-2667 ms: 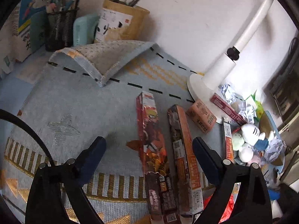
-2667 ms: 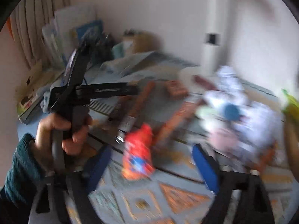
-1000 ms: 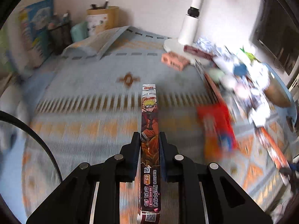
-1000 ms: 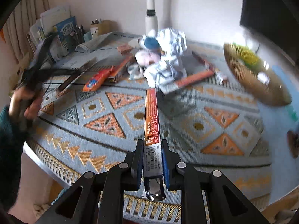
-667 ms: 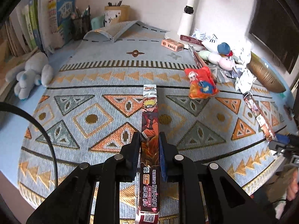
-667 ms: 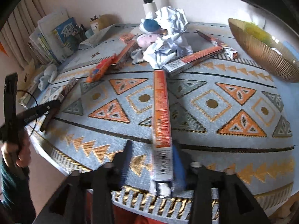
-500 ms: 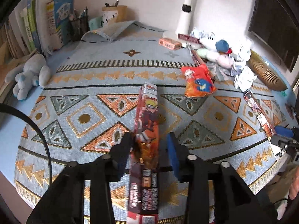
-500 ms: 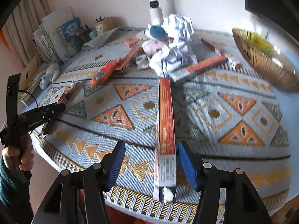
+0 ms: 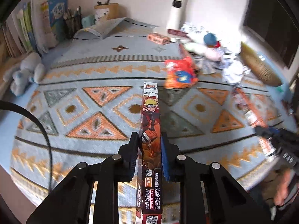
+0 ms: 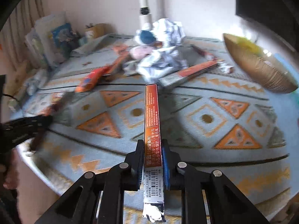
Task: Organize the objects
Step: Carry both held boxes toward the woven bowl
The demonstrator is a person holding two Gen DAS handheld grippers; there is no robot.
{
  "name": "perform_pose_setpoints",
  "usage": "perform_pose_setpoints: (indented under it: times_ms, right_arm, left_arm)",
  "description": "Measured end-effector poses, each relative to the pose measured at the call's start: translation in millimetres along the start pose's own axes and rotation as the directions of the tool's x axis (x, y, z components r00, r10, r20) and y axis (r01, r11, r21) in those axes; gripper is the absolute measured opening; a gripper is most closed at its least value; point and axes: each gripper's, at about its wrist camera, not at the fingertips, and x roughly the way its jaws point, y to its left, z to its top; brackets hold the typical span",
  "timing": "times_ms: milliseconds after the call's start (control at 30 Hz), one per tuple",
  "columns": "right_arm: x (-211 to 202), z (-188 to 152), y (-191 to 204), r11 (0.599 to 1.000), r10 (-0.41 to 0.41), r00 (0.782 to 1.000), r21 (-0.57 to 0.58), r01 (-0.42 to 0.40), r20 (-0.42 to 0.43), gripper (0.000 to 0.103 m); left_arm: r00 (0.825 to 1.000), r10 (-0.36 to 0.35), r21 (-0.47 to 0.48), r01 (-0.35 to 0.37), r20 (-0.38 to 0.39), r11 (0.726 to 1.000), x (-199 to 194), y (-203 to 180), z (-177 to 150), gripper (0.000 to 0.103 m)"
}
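Note:
My left gripper (image 9: pixel 150 140) is closing its jaws on a long dark box with an orange cartoon figure (image 9: pixel 151 110); both pads press its sides. The box sticks out forward above the patterned cloth (image 9: pixel 93 112). In the right wrist view my right gripper (image 10: pixel 152 145) is closing as well, its pads pressing a long orange box with printed text (image 10: pixel 151 110), which points toward the pile at the back. The other hand-held gripper (image 9: pixel 276 141) shows blurred at the right edge of the left wrist view.
A red snack bag (image 9: pixel 179 74) lies ahead of the left box. Crumpled paper and plush toys (image 10: pixel 162 56) are piled by a white lamp post (image 9: pixel 177 5). A golden bowl (image 10: pixel 257 65) sits right. More long boxes (image 10: pixel 188 72), a pink box (image 9: pixel 158 38) and books (image 9: pixel 52 20) ring the cloth.
Both grippers opened for a moment with the boxes loose between the fingers, then closed on them again. The left gripper shifted across the cloth with its box.

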Motion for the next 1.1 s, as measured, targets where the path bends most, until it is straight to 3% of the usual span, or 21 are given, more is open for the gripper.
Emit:
perform_pose_setpoints:
  times_ms: [67,167,233,367,500,633,833,967,1100]
  right_arm:
    - [-3.9,-3.2,2.7,0.998,0.061,0.998,0.004,-0.061,0.002,0.017]
    - [-6.4,-4.5,13.7,0.993,0.116,0.993,-0.004,-0.116,0.009,0.017]
    - [-8.6,-4.0,20.3,0.990,0.137,0.990,-0.021,-0.137,0.020,0.017]
    - [-17.1,-6.2,27.9,0.991,0.115,0.992,-0.074,-0.111,0.052,0.017]
    - [-27.8,-5.0,19.0,0.991,0.128,0.988,-0.056,-0.124,0.087,0.017]
    - [-42.6,-0.6,-4.0,0.996,0.087,0.986,-0.023,-0.085,0.141,0.017]
    - [-65.3,16.3,-57.0,0.998,-0.016,0.976,0.067,0.001,0.219,0.017]
    - [-94.7,43.3,-100.4,0.990,-0.112,0.949,0.113,0.082,0.296,0.017]
    - [-124.0,81.6,-156.3,0.967,-0.203,0.907,0.220,0.126,0.370,0.017]
  left_arm:
    - [1.000,-0.013,-0.004,0.013,-0.002,1.000,-3.5,-2.9,-1.8,0.020]
    - [0.986,-0.159,-0.088,0.155,-0.049,0.984,-4.2,1.8,-0.2,0.020]
    - [0.975,-0.219,-0.122,0.212,-0.044,0.970,-8.3,1.8,1.1,0.020]
    - [0.964,-0.266,-0.130,0.262,-0.012,0.956,-22.0,-10.2,7.1,0.020]
    - [0.964,-0.266,-0.059,0.265,0.001,0.962,-30.7,-35.0,22.1,0.020]
    - [0.937,-0.348,-0.012,0.348,0.007,0.937,-29.6,-68.4,46.4,0.020]
    - [0.913,-0.408,0.124,0.401,0.031,0.908,-27.5,-142.2,106.3,0.020]
    - [0.895,-0.439,0.240,0.412,0.073,0.879,-30.4,-207.4,150.5,0.020]
    - [0.871,-0.476,0.276,0.432,0.119,0.859,-23.3,-264.1,190.9,0.020]
